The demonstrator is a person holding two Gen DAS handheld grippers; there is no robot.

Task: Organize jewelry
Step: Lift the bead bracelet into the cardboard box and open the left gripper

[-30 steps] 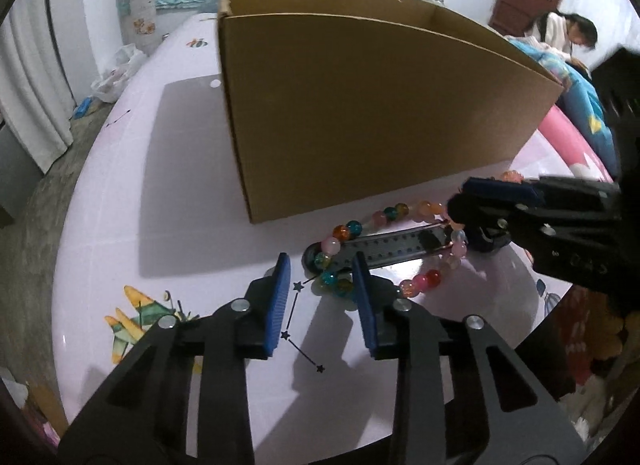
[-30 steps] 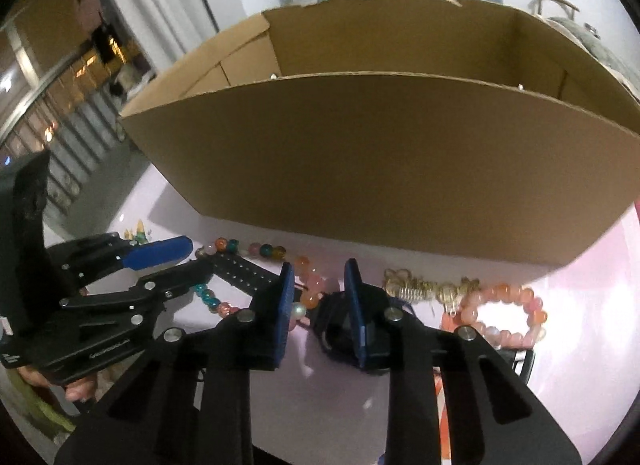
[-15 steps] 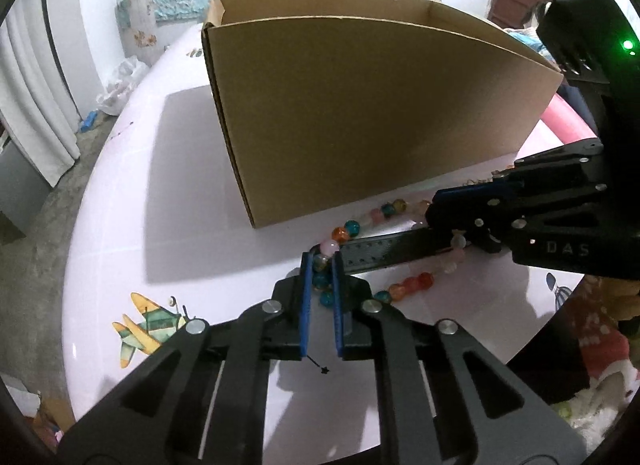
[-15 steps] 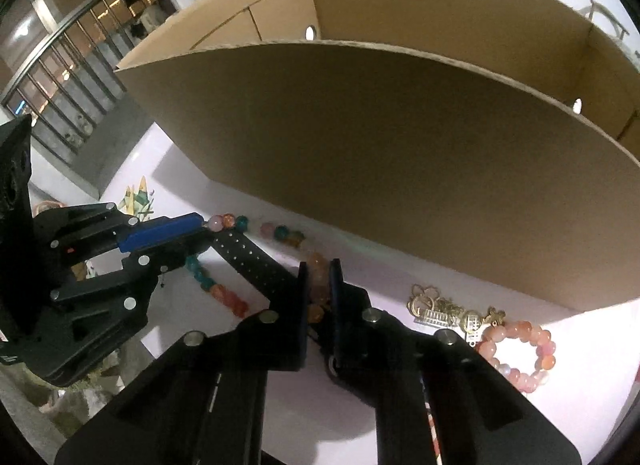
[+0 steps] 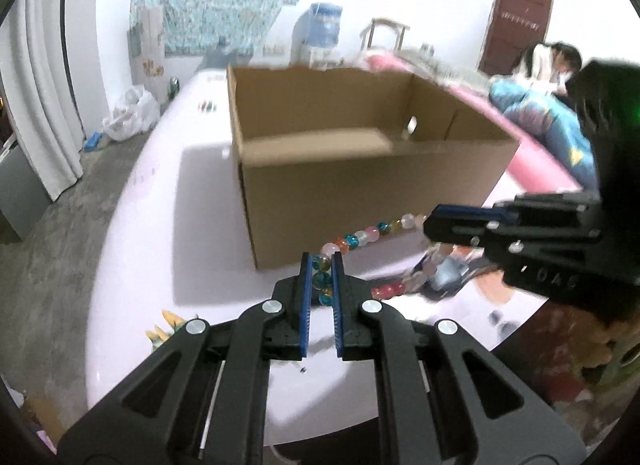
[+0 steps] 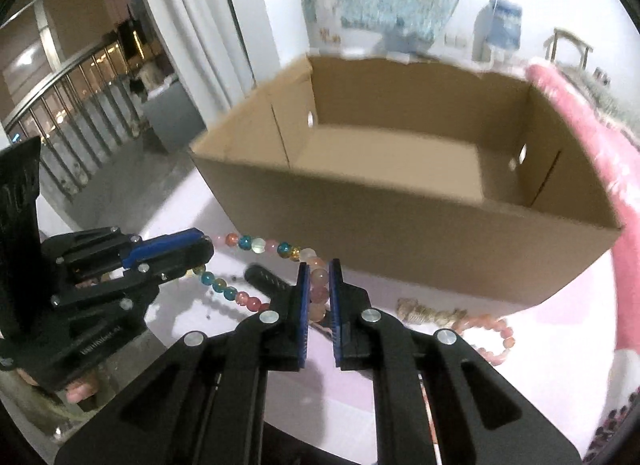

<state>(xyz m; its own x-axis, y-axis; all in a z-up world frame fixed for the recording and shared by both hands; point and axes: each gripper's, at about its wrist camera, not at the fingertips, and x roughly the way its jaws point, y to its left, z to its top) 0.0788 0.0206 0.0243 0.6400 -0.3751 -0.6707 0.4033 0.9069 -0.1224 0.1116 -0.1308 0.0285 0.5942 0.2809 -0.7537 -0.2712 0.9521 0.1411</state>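
Observation:
A necklace of colourful glass beads (image 5: 362, 239) hangs in the air, stretched between my two grippers in front of the cardboard box (image 5: 360, 185). My left gripper (image 5: 321, 265) is shut on its teal and amber beads. My right gripper (image 6: 319, 269) is shut on its pale pink and orange beads. In the right wrist view the upper strand (image 6: 258, 244) runs to the left gripper (image 6: 202, 251), and a lower loop (image 6: 228, 293) sags under it. In the left wrist view the right gripper (image 5: 434, 225) comes in from the right. The box (image 6: 400, 221) is open-topped and looks empty.
On the pale pink table (image 6: 540, 305) lie a black perforated strap (image 6: 268, 279), gold trinkets (image 6: 428, 313) and a pink bead bracelet (image 6: 490, 331), all in front of the box. A pink padded edge (image 6: 580, 153) runs along the right. A person (image 5: 554, 61) sits far behind.
Both grippers went from open over the necklace to shut on its beads, then rose with it. The box's inside has come into view.

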